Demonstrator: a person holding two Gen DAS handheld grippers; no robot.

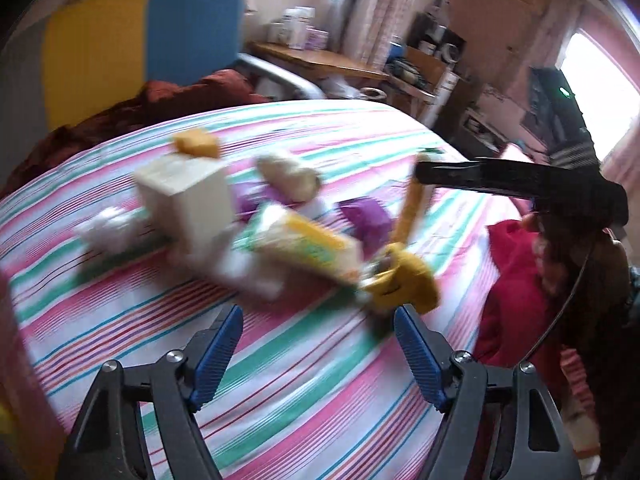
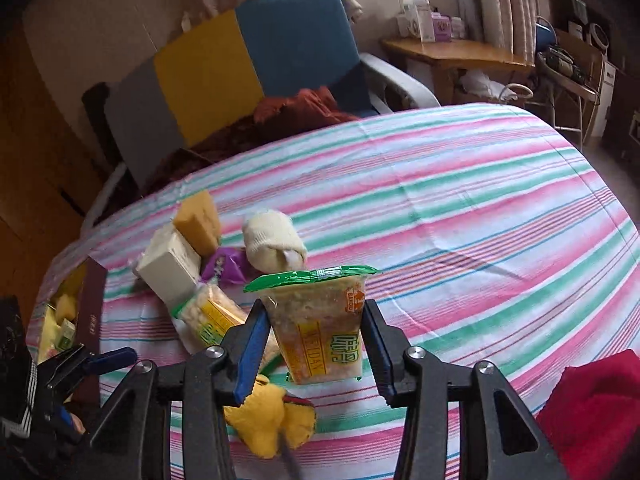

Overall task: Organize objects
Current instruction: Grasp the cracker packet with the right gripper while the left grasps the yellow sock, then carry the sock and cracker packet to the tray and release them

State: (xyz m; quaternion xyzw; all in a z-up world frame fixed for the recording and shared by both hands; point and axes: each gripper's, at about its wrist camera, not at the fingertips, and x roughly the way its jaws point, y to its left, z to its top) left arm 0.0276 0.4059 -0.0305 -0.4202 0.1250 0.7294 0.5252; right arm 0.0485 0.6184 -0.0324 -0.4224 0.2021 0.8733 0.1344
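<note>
We hold the right gripper (image 2: 316, 344) clenched on a clear plastic cup (image 2: 320, 320) with a green foil lid; both blue pads press on its sides and it is lifted above the striped bed sheet (image 2: 460, 208). On the cup's yellow label we read Chinese characters in green and Latin letters that look like "WEIDAN", with a small orange logo near the rim; the logo text is too small to read.

Our left gripper (image 1: 318, 354) hangs released over the sheet, with nothing between its blue pads.

Behind the cup lies the pile: a cream box (image 2: 170, 266), an orange sponge (image 2: 198, 222), a rolled cream sock (image 2: 272, 246), a purple packet (image 2: 226, 266) with a cartoon figure, a bag of yellow snack (image 2: 212, 316) and a yellow plush toy (image 2: 268, 420) just under the right gripper. At the left edge stands a brown box (image 2: 90, 312) with items inside; its gold writing is not readable. A red cloth (image 2: 596, 412) lies at the right.
</note>
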